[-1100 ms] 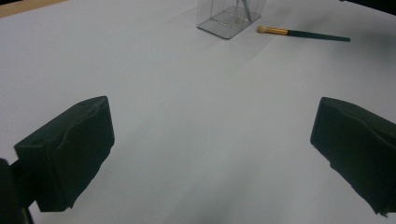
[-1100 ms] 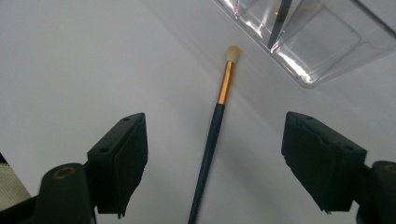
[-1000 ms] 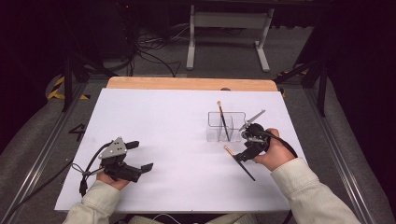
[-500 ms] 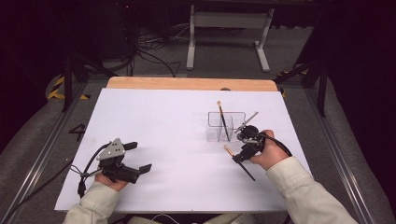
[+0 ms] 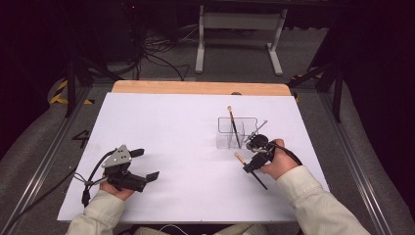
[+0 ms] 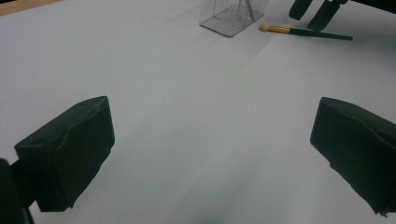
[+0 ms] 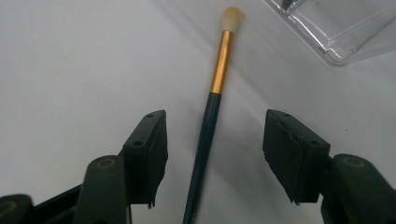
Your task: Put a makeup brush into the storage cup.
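A makeup brush [image 7: 219, 60] with a pale tip, gold ferrule and dark handle lies flat on the white table. My right gripper [image 7: 217, 156] is open and straddles its handle, one jaw on each side, touching nothing. In the high view this brush [image 5: 240, 158] lies just in front of a clear acrylic holder [image 5: 244, 138], where another brush [image 5: 233, 126] stands, and my right gripper [image 5: 249, 164] hangs over the lying one. My left gripper [image 5: 147, 164] rests open at the table's near left, holding nothing. From the left gripper [image 6: 210, 149] the brush [image 6: 303, 32] and holder [image 6: 231, 16] lie far ahead.
The white table sheet [image 5: 176, 127] has a wooden strip [image 5: 200, 88] along its far edge. Beyond it stand a metal frame [image 5: 240, 34] and loose cables [image 5: 156, 54] on the floor. A thin metal tool [image 5: 259, 126] leans out of the holder's right side.
My right gripper has shifted slightly left and come down over the brush lying on the table. The left gripper has stayed put.
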`<action>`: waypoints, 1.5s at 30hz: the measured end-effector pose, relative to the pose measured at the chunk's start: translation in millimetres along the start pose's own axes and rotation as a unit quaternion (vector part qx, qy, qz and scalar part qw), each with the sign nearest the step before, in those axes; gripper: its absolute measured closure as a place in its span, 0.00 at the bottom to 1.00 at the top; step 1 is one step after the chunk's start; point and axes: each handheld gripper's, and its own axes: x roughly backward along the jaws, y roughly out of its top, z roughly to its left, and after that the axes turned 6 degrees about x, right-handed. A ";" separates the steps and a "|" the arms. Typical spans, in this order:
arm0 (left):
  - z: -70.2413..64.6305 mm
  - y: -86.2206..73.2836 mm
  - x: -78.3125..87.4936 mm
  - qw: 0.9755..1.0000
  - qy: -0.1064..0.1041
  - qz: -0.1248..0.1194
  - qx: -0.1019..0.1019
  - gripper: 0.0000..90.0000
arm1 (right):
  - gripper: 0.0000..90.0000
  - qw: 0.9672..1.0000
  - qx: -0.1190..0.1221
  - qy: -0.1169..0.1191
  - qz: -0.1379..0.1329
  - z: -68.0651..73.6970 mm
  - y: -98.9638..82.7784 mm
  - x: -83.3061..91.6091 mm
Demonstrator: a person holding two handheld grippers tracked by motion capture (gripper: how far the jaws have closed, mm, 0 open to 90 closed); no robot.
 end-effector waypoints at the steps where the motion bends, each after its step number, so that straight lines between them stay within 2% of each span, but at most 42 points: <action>1: -0.1 -0.1 -0.1 1.000 0.000 0.000 0.002 0.00 | 0.46 1.000 0.000 0.000 0.000 0.0 0.0 0.0; 4: 0.1 -0.1 0.1 1.000 0.001 0.000 0.002 0.00 | 0.51 1.000 0.001 -0.001 0.005 1.0 0.8 -1.7; 10: 1.3 0.3 -0.8 1.000 0.000 -0.001 0.002 0.01 | 0.57 1.000 0.003 -0.018 0.019 4.3 2.2 -6.1; 15: 1.8 0.3 -1.2 1.000 -0.001 0.000 0.004 0.01 | 0.63 0.999 0.014 -0.026 0.032 6.9 3.3 -9.1; 24: 2.4 0.4 -2.7 1.000 -0.003 0.001 0.007 0.01 | 0.81 0.998 0.027 -0.037 0.045 12.2 1.2 -8.2; 26: 2.5 0.5 -3.0 1.000 -0.003 0.002 0.008 0.01 | 0.83 0.998 0.030 -0.037 0.045 12.1 0.8 -8.3; 29: 2.8 0.7 -3.1 1.000 -0.001 0.003 0.009 0.01 | 0.91 0.998 0.028 -0.033 0.050 12.2 -0.2 -8.0; 36: 2.7 0.8 -3.3 1.000 -0.002 0.001 0.009 0.01 | 0.92 0.997 0.026 -0.038 0.054 14.4 0.5 -7.9; 40: 2.8 0.9 -3.6 1.000 -0.003 0.001 0.009 0.01 | 0.92 0.998 0.030 -0.032 0.054 15.1 -0.1 -6.5; 45: 2.7 1.2 -3.8 1.000 -0.003 0.001 0.008 0.01 | 0.92 0.998 0.037 -0.028 0.042 19.0 -0.8 1.2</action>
